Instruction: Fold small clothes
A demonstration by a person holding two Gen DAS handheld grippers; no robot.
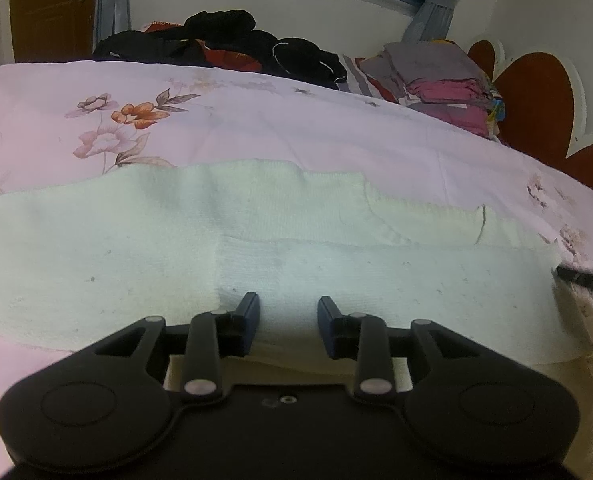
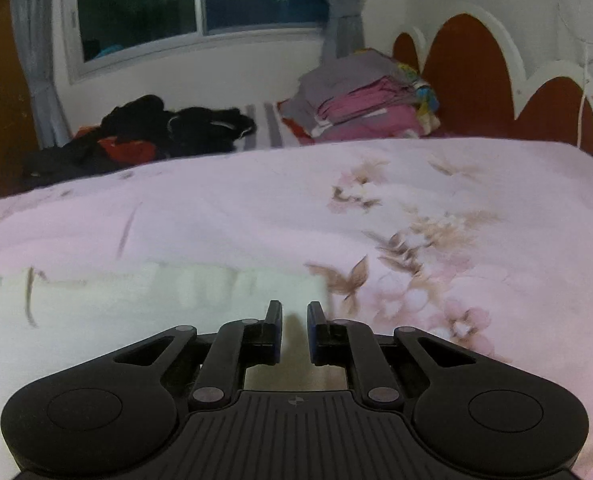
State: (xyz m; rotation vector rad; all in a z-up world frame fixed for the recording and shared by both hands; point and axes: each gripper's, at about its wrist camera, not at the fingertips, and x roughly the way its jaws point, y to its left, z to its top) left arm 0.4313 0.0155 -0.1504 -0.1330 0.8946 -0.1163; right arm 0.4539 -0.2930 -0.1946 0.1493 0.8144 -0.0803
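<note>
A pale cream knitted garment (image 1: 296, 248) lies spread flat across the pink floral bedspread (image 1: 256, 120). My left gripper (image 1: 288, 304) is open, low over the garment's near edge, with nothing between its fingers. A black fingertip of the other gripper (image 1: 584, 280) shows at the garment's right end. In the right wrist view the garment (image 2: 136, 300) lies to the left and ahead. My right gripper (image 2: 294, 312) hovers at the garment's right corner with its jaws slightly apart and empty.
A heap of dark clothes (image 1: 236, 40) lies at the far side of the bed. A stack of folded grey and pink clothes (image 1: 444, 80) sits by the red-and-white headboard (image 1: 536, 100). Both also show in the right wrist view (image 2: 156, 128) (image 2: 364, 100).
</note>
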